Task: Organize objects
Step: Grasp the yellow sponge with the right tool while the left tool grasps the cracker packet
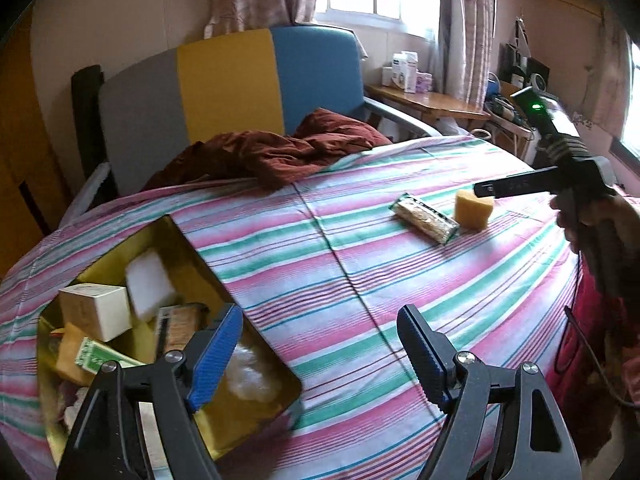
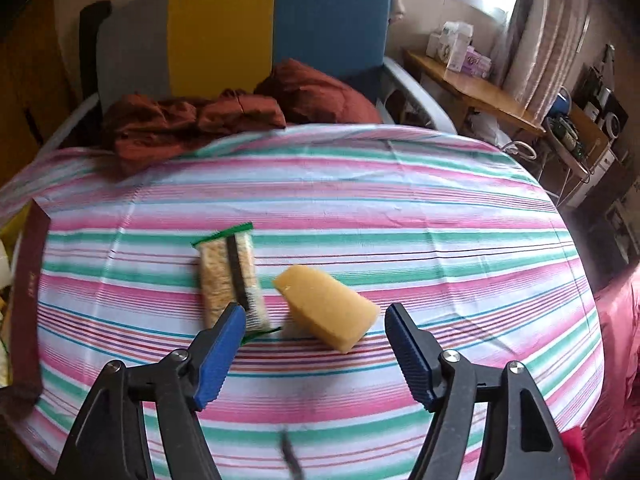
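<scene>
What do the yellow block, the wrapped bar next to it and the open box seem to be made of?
Yellow block: probably foam sponge, with a matte, porous look. Wrapped bar: clear glossy plastic film with green crimped ends; contents unclear. Open box: likely metal tin, with a shiny gold inside that reflects.

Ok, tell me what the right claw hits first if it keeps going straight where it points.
Most likely the yellow sponge: the right claw is open and aimed at it, with the wrapped snack bar just left. Depth is uncertain.

Bedsheet (image 2: 360, 208) pink-green-white striped; sponge (image 2: 328, 306) yellow; tin (image 1: 256, 412) gold inside; crumpled cloth (image 2: 192, 120) rust-red.
</scene>
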Demonstrator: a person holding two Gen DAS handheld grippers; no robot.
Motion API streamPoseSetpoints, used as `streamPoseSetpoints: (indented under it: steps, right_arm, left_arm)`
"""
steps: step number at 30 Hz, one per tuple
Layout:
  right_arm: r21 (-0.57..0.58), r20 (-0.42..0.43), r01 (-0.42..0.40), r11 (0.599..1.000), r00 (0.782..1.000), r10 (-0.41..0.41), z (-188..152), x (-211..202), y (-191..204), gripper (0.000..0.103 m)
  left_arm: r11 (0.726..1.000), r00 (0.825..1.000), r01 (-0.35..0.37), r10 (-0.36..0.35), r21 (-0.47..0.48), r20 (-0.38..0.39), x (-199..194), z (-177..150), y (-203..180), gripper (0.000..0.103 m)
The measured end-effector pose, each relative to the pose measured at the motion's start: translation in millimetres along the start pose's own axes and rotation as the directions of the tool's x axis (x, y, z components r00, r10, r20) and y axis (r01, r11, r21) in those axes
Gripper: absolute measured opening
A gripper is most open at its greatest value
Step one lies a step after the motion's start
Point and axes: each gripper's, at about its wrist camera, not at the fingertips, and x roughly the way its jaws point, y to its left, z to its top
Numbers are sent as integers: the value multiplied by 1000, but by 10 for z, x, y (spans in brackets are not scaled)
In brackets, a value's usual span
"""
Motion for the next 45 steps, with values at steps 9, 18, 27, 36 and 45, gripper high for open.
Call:
streamPoseSetpoints:
  steps: [9, 18, 27, 36, 45]
  right_arm:
    - [-39, -72, 54, 998, 996, -57, 34, 463, -54, 74]
    - [44, -28, 11, 999, 1000, -10, 5, 375, -209, 54]
    - [186, 66, -54, 981, 997, 43, 68, 183, -502, 54]
    - [217, 122, -76, 973, 991, 50, 95, 83, -617, 54]
    - [220, 147, -80, 972, 988, 48, 93, 54, -656, 54]
  left_arm:
    - [999, 998, 51, -51, 6, -35, 217, 138, -177, 80]
    - [993, 988, 119, -120, -17, -93, 588, 311, -411, 80]
    - [980, 965, 195, -199, -44, -171, 1210, 646, -785, 80]
    - [966, 942, 198, -234, -165, -240, 1993, 1052, -1034, 80]
    - [963, 926, 147, -214, -227, -309, 2546, 1184, -1201, 79]
